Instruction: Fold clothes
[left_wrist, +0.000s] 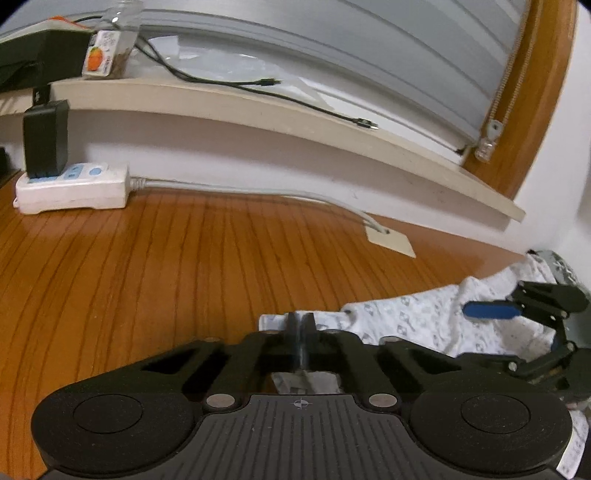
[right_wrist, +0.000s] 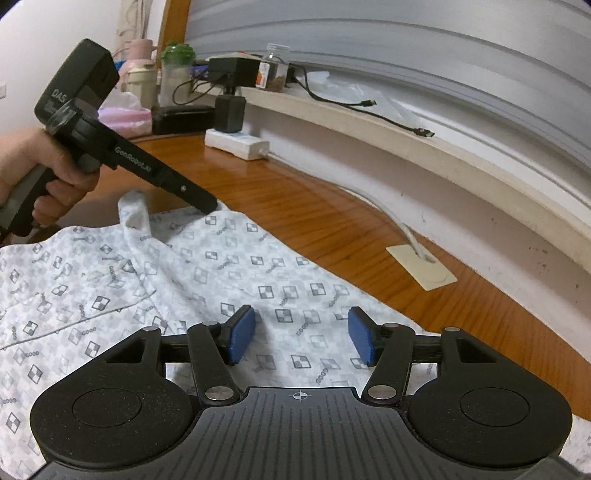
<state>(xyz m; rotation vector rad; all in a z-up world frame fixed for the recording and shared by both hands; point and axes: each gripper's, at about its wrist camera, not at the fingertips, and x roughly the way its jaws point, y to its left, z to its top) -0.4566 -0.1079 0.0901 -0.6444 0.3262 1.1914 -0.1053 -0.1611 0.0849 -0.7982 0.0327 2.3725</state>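
Note:
A white garment (right_wrist: 207, 266) printed with small grey checks lies spread on the wooden table (right_wrist: 332, 221). My right gripper (right_wrist: 303, 336) hovers open just above the cloth, nothing between its blue pads (right_wrist: 242, 332). My left gripper (left_wrist: 301, 321) is shut on the garment's (left_wrist: 406, 321) far edge. In the right wrist view a hand (right_wrist: 40, 166) holds the left gripper (right_wrist: 207, 204), whose tip pinches that edge beside a raised fold (right_wrist: 133, 210). One blue pad (left_wrist: 487, 310) of the right gripper shows at the right of the left wrist view.
A white power strip (left_wrist: 74, 188) with a black adapter (left_wrist: 46, 140) sits at the table's back. A cream cable plate (right_wrist: 421, 269) lies near the cloth. The window ledge (left_wrist: 258, 103) above holds black cables, a jar (left_wrist: 110, 44) and bottles (right_wrist: 177, 70).

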